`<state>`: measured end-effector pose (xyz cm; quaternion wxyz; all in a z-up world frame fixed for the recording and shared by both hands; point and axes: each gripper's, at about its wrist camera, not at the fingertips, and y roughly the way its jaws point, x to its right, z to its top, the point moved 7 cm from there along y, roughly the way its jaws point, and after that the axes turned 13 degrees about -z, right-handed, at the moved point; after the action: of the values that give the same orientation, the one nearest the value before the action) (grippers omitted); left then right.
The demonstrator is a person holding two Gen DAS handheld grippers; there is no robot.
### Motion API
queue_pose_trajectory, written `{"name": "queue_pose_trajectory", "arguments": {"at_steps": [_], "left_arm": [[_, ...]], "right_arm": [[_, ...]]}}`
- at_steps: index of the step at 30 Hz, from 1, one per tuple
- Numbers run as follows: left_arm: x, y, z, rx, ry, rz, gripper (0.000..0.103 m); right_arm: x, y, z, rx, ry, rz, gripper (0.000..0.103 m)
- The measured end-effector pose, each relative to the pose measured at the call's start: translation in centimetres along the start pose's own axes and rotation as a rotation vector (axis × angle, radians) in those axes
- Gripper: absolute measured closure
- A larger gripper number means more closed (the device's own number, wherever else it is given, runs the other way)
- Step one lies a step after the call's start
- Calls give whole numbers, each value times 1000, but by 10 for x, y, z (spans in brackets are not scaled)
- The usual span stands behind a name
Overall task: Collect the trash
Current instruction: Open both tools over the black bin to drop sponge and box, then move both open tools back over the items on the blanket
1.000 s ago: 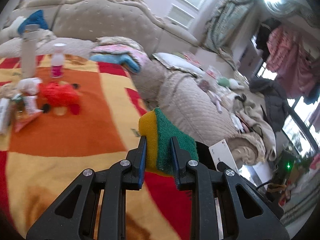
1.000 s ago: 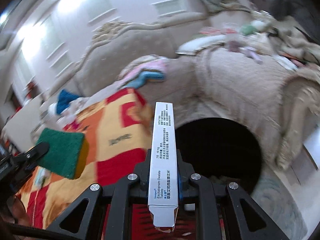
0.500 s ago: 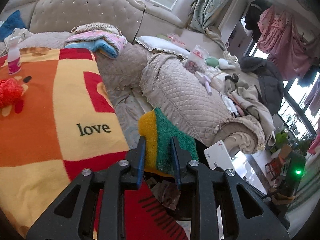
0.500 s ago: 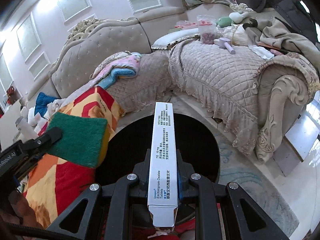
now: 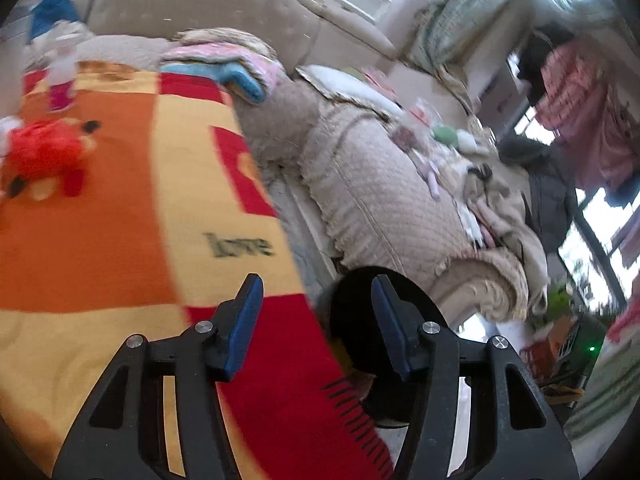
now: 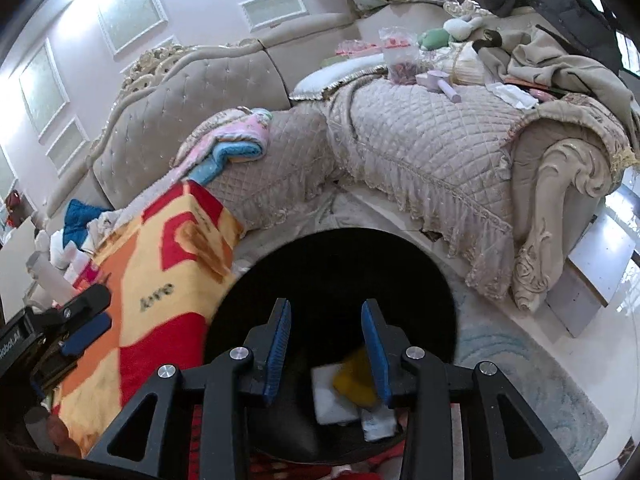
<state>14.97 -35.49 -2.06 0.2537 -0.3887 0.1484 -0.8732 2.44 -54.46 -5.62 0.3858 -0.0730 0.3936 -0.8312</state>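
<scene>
A round black trash bin (image 6: 332, 280) stands on the floor beside the blanket-covered table. Inside it lie the yellow-sided sponge (image 6: 354, 376) and the white medicine box (image 6: 332, 396). My right gripper (image 6: 326, 340) is open and empty right above the bin's mouth. My left gripper (image 5: 316, 320) is open and empty over the table's corner, with the bin (image 5: 360, 320) just to its right. It also shows at the left edge of the right wrist view (image 6: 80, 320). A red crumpled item (image 5: 44, 156) and a small pink-and-white bottle (image 5: 62, 76) stand on the blanket.
The table carries an orange, yellow and red blanket (image 5: 120, 220) with "love" on it. A beige quilted sofa (image 6: 420, 140) wraps round the back and right, strewn with clothes, a folded pink and blue blanket (image 6: 232, 144) and small items. A pale rug (image 6: 520, 380) lies under the bin.
Both grippers have opened. The sponge has left my left gripper and the medicine box my right; both now lie in the bin. The left gripper has swung back towards the table.
</scene>
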Motion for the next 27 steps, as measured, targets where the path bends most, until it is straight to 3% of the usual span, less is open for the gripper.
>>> {"name": "queue_pose_trajectory", "arguments": {"at_steps": [8,13,15,20,27], "left_arm": [[-66,-106,26,176,-78,117,48],[-135,-188,33,228,-60,277,48],[-170,-226,31,247,-39,360,42],[-241,-261,14,164,-32,438,42],[-277,-237,7,71,-29,439,42]], "right_arm": [[-91,-18,-18,12,-115,117,64],[-162,-32,-44,31,-269,203,61],[-186,-35,-59,28,-336,235,61],[-233,-42,-90,35,-495,284,61],[-261,-49,-108,56,-573,307,61]]}}
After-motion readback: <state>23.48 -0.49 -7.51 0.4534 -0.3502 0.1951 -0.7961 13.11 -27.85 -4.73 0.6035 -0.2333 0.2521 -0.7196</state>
